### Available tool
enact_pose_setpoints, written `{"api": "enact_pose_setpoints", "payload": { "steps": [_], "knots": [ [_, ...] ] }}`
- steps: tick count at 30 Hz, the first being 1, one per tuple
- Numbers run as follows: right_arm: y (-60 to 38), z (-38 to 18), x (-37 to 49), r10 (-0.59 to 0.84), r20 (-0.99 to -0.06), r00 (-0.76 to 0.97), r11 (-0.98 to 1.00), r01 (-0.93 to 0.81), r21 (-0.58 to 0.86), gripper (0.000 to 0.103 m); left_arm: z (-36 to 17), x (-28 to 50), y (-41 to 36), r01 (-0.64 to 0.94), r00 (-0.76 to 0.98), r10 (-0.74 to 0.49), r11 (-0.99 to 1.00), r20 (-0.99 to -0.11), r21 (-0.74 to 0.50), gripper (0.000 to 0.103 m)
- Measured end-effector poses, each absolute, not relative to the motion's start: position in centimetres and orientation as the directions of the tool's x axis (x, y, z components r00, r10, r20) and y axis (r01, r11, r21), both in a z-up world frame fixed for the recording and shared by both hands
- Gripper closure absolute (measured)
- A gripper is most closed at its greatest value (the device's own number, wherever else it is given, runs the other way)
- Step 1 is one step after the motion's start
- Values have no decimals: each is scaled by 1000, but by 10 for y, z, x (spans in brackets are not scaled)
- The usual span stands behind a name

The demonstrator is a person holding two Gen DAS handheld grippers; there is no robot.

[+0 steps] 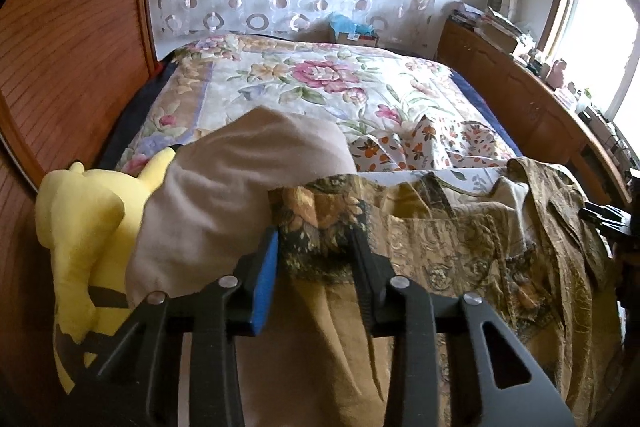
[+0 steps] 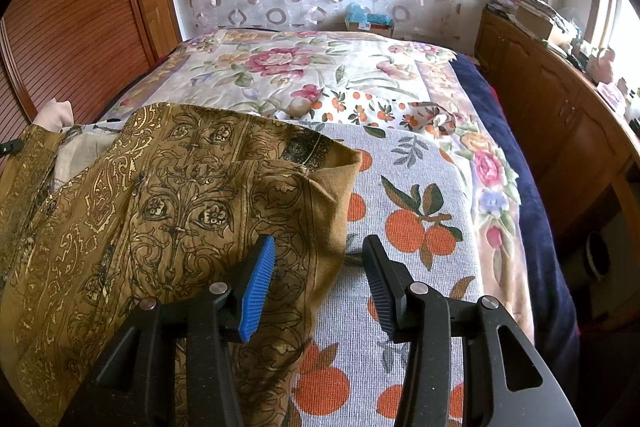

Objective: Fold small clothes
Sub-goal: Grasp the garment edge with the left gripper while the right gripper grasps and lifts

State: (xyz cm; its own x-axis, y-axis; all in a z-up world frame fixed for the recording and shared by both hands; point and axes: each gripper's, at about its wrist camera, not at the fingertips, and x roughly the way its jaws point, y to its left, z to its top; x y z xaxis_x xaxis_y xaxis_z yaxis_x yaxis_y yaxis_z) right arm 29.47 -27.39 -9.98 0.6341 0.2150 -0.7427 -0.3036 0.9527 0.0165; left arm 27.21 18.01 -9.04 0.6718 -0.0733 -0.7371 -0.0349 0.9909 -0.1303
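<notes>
On my far left a yellow plush toy (image 1: 86, 223) leans against a beige pillow (image 1: 224, 195), both at the bed's edge. My left gripper (image 1: 316, 259) has its jaws set around a bunched fold of the brown patterned garment (image 1: 440, 251); cloth fills the gap and hides one pad, so I judge it is clamped on the fabric, though the jaws look only partly closed.

The garment sprawls rumpled across the orange-print cloth (image 2: 404, 211) laid over the floral bedspread (image 2: 280, 67). My right gripper (image 2: 320, 255) is released, jaws wide, hovering over the garment's right edge, one finger above the brown cloth and the other above the orange print.

The risks, as I judge them: closing here could pinch the orange-print cloth along with the garment and drag both. A shallow left grip could slip when I lift, and the thin fabric may fold unevenly.
</notes>
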Motion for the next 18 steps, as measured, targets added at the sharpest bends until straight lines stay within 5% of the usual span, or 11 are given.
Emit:
{"api": "enact_pose_setpoints", "payload": {
  "steps": [4,7,16,18],
  "knots": [
    [-274,-100,295,214,-742,635,953,-303,15,55,-93,269,177,-27,667,-87,990,-740,-141,73],
    [-274,-100,295,213,-742,635,953,-303,15,55,-89,263,170,-16,682,-77,993,-727,-121,97],
    [-271,-101,307,228,-743,629,950,-312,28,54,-61,234,131,96,730,-156,987,-666,-125,101],
    [-269,-101,311,243,-746,621,944,-328,35,62,-55,227,127,104,738,-165,986,-654,-131,101]
  ]
}}
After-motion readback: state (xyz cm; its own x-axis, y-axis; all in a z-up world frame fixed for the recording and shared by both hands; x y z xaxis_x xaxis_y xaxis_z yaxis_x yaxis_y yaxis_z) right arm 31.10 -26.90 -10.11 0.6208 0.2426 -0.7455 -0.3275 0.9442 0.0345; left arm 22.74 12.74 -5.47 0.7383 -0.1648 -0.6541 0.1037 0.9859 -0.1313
